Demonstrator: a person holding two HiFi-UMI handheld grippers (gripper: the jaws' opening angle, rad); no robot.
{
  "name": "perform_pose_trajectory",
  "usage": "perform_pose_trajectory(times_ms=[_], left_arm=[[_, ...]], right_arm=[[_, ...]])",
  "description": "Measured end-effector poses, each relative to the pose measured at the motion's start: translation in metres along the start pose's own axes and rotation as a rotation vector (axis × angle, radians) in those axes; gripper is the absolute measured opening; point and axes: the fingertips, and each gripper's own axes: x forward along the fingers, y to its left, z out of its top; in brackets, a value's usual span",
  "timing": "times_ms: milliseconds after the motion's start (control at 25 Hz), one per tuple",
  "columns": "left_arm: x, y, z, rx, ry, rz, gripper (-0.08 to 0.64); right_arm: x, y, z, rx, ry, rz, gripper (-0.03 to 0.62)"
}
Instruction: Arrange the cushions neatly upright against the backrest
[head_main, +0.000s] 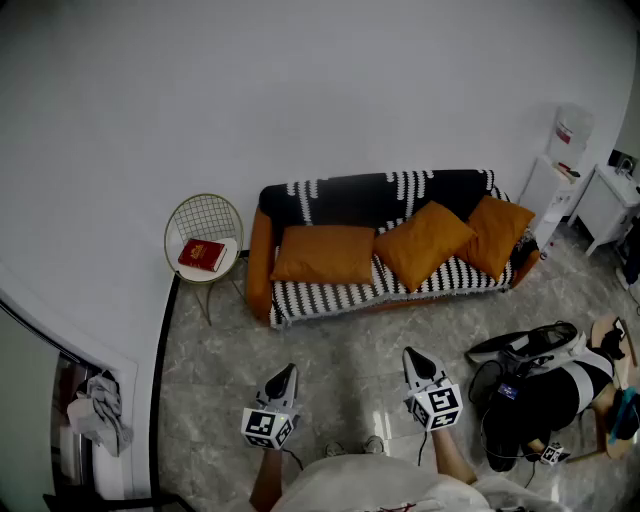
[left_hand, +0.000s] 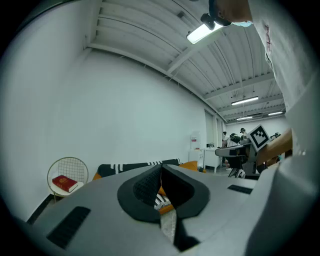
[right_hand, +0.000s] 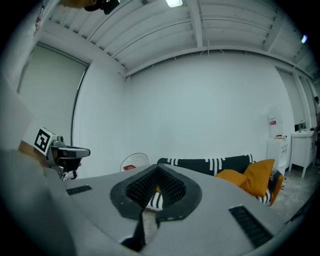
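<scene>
Cushions (head_main: 424, 243) on sofa (head_main: 380, 192), chair (head_main: 205, 215) at left

The three cushions (head_main: 424, 243) at centre frame were plain burnt orange, same as the sofa (head_main: 259, 272) arm. The throw (head_main: 330, 297) was black with white zigzag stripes. At centre left, a red book (head_main: 202, 254) and a gold wire chair (head_main: 204, 214). The floor (head_main: 340, 350) was mottled grey.

Hidden, cut off
Sofa (right_hand: 215, 164) seat mostly hidden in both gripper views; book (head_main: 202, 254) title too small; person (head_main: 370, 485) cut off below
</scene>
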Motion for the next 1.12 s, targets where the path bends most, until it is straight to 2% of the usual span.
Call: perform_pose_trajectory(times_ms=[560,1120], left_arm=[[0.020,-0.015,0.008,0.012,-0.007,-0.006,0.031],[0.044,-0.055,0.003,0.004,-0.003,0.014,0.031]], right_arm=[[-0.004,-0.016,0.008,0.006,-0.028,0.019,0.026],[-0.010,-0.042,-0.004,-0.014,-0.020,0.056,0.026]])
